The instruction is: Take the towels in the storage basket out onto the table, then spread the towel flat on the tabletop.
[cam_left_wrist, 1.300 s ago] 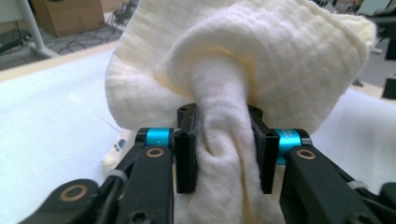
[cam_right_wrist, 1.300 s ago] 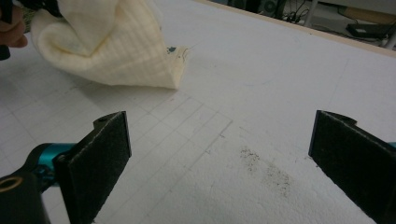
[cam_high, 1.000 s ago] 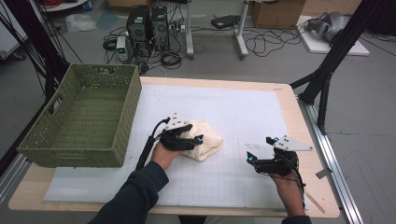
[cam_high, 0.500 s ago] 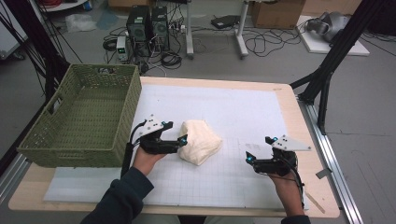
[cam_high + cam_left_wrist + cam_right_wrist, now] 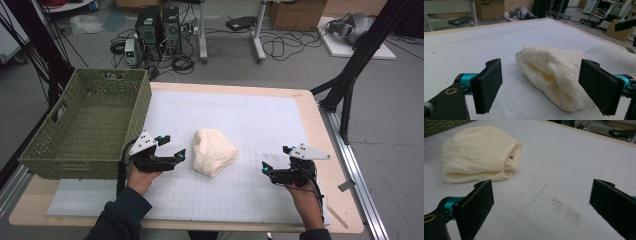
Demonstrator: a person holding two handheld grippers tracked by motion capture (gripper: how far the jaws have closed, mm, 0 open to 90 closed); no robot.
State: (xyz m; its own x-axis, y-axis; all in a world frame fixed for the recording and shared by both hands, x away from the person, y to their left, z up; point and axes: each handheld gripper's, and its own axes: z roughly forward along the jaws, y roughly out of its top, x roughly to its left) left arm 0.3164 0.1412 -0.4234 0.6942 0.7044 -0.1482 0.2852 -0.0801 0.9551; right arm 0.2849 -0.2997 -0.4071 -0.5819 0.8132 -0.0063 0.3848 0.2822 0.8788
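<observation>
A folded cream cloth [image 5: 214, 151] lies in a soft heap in the middle of the white mat [image 5: 260, 115]. My left gripper [image 5: 179, 156] rests just left of it, pointing at it, a small gap apart. Its jaws have just been opening and now stand wide. In the left gripper view the cloth [image 5: 554, 72] lies ahead of the left gripper [image 5: 543, 86], untouched by the pads [image 5: 487, 85]. My right gripper [image 5: 265, 168] sits low on the mat to the right, open and holding nothing. From the right gripper [image 5: 544, 205] the cloth [image 5: 476, 152] is farther off to the left.
A green woven basket [image 5: 85, 125] stands at the table's left edge, close beside my left hand. A gridded white mat covers most of the wooden table [image 5: 310, 107]. Computers, cables and black stand legs are on the floor beyond the far edge.
My left gripper was on the cloth a second ago; it has let go, opened and drawn back to the left. The cloth stays on the mat. The right hand has kept still.
</observation>
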